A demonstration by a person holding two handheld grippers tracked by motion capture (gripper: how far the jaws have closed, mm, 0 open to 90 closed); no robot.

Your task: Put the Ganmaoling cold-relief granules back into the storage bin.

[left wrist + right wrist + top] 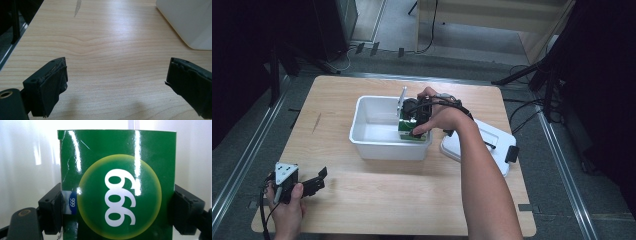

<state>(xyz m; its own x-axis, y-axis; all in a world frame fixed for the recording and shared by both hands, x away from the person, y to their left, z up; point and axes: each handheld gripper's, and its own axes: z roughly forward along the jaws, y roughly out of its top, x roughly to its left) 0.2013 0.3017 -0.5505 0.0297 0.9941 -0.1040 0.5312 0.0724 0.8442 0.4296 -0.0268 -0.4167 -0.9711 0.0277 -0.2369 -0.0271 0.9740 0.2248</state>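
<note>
Desk (377, 195): light wood. White bin (362, 137) sits ahead of the left tool, with a white lid (492, 145) just beyond the right forearm. Green box (117, 185) clamped between the right tool (414, 127) pads, inside the bin at its right end. Left tool (116, 75) rests low over bare desk, jaws wide apart, nothing between them.
</note>
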